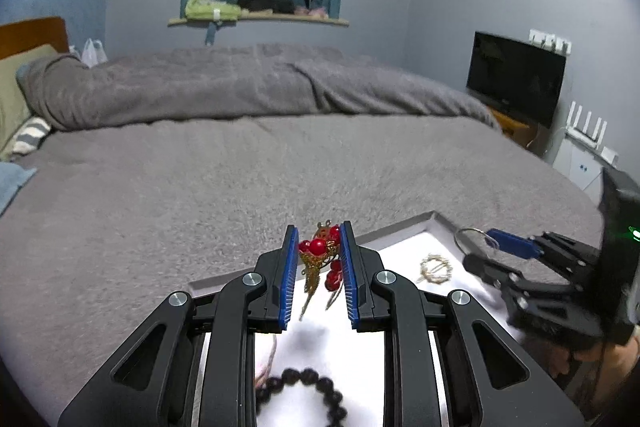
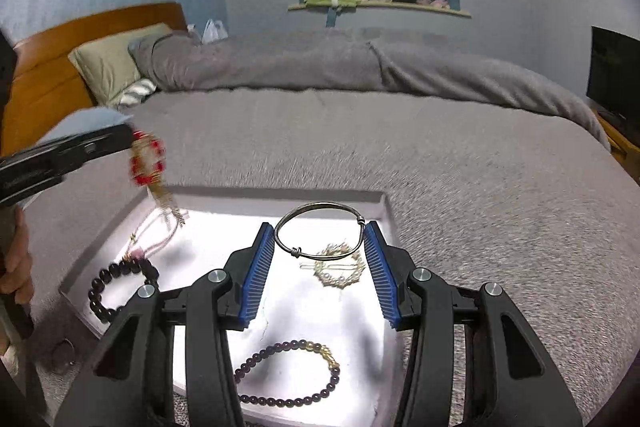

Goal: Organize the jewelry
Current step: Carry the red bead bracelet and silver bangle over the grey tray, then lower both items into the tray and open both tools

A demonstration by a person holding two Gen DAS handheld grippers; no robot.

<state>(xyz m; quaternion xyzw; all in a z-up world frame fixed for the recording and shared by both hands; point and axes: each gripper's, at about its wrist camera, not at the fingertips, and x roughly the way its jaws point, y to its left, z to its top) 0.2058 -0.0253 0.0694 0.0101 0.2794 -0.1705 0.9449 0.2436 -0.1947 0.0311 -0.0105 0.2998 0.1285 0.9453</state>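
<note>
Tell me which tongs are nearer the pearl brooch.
Right. The right tongs, shut on the silver bangle, hover just above the pearl brooch; the left tongs hold the red ornament farther off.

Red-beaded gold ornament (image 1: 320, 251) and silver bangle (image 2: 320, 229) held above the white tray (image 2: 224, 205).

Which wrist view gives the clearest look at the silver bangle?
The right wrist view: the silver bangle is held between the right gripper's fingers, its whole loop visible above the tray. The left wrist view shows only part of its arc.
</note>
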